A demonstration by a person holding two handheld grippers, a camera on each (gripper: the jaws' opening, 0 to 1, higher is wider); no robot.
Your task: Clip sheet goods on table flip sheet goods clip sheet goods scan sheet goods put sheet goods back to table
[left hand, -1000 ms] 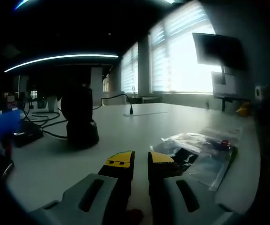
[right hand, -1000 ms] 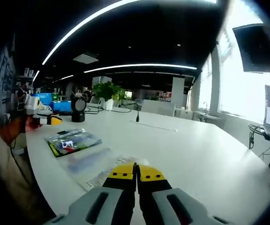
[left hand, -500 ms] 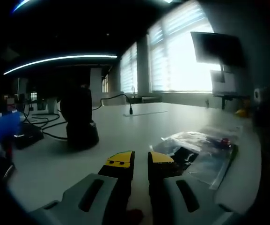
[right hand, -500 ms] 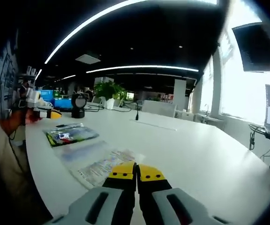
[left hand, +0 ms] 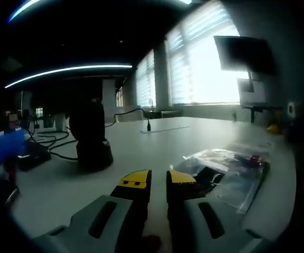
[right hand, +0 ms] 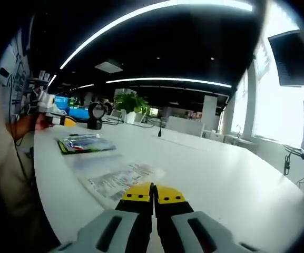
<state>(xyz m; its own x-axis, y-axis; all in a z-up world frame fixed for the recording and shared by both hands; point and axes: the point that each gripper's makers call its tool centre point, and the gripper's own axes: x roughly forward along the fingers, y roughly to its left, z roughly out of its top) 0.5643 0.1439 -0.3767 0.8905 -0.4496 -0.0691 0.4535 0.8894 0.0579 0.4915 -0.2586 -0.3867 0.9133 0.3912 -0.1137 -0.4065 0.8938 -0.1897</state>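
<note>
In the left gripper view, my left gripper (left hand: 158, 178) hangs over the white table (left hand: 141, 145), its jaws slightly apart and holding nothing. A clear bag (left hand: 231, 168) lies just right of the tips; a dark scanner (left hand: 91, 138) stands further left.

In the right gripper view, my right gripper (right hand: 154, 192) has its jaws pressed together, empty. A printed sheet (right hand: 121, 178) lies just beyond them, and the bag (right hand: 84, 143) further left.

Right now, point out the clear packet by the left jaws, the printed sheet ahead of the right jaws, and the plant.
Clear packet (left hand: 231, 171), left gripper view, its middle.
Printed sheet (right hand: 121, 177), right gripper view, its printed face.
Plant (right hand: 132, 101), right gripper view, its leaves.
</note>
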